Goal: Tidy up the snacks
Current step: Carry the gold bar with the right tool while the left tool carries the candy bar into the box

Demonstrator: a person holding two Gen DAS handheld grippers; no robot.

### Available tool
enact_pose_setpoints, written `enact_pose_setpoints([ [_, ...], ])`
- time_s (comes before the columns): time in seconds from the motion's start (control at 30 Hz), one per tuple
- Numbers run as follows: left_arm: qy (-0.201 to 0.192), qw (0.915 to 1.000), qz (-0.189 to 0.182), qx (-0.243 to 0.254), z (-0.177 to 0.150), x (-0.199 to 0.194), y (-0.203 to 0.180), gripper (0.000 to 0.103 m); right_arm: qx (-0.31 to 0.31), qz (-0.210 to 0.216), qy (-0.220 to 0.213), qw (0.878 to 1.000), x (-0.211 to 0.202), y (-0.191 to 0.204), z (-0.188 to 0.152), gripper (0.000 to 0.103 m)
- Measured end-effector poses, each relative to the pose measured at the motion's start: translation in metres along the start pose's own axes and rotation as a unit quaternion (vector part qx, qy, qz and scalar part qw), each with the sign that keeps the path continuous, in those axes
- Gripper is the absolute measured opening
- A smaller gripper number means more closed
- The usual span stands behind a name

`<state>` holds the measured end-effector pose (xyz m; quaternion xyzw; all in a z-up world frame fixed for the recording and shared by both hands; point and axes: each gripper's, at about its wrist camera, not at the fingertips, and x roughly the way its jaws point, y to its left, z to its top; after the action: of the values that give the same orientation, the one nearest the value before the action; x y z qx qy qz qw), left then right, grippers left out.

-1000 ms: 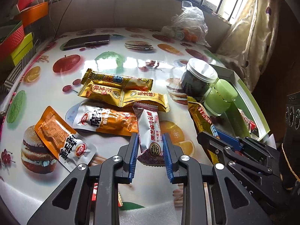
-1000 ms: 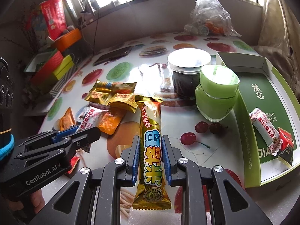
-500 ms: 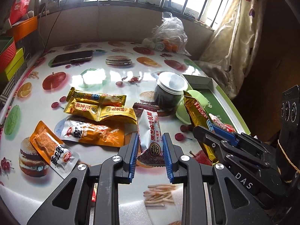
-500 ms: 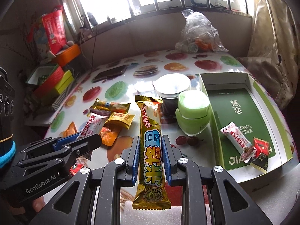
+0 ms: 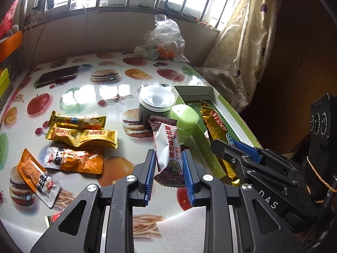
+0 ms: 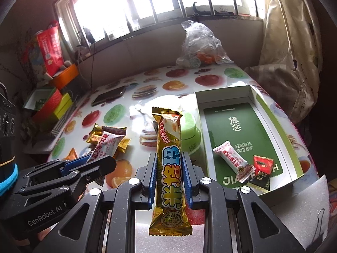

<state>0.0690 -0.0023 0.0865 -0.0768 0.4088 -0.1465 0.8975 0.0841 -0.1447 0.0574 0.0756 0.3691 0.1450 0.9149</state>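
Observation:
My left gripper (image 5: 169, 168) is shut on a white and red candy packet (image 5: 167, 147), held above the table. My right gripper (image 6: 169, 172) is shut on a long gold snack bar (image 6: 169, 164), held upright above the table just left of the green box (image 6: 282, 124). The box holds a white candy packet (image 6: 230, 161) and a small red and black packet (image 6: 262, 169). Loose snacks lie on the table at left: gold packets (image 5: 81, 133), an orange and white packet (image 5: 73, 159) and an orange pouch (image 5: 34, 172). The right gripper with its bar also shows in the left wrist view (image 5: 238, 147).
A dark jar with a white lid (image 5: 157, 101) and a green jar (image 5: 185, 119) stand beside the box. A phone (image 5: 56, 77) and a plastic bag (image 5: 164, 42) lie at the back. Coloured boxes (image 6: 52, 105) stand at the left edge. A curtain (image 6: 290, 63) hangs right.
Both grippers have risen and moved right toward the green box, each still holding its snack. The table items look farther below.

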Motion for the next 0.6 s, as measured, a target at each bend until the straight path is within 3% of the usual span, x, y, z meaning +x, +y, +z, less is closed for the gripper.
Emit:
enact_pose_setpoints([
  [0.6, 0.018, 0.9972, -0.065, 0.031, 0.026, 0.039, -0.065, 0.027, 0.047, -0.054, -0.008, 0.997, -0.015, -0.084, 0.014, 0.021],
])
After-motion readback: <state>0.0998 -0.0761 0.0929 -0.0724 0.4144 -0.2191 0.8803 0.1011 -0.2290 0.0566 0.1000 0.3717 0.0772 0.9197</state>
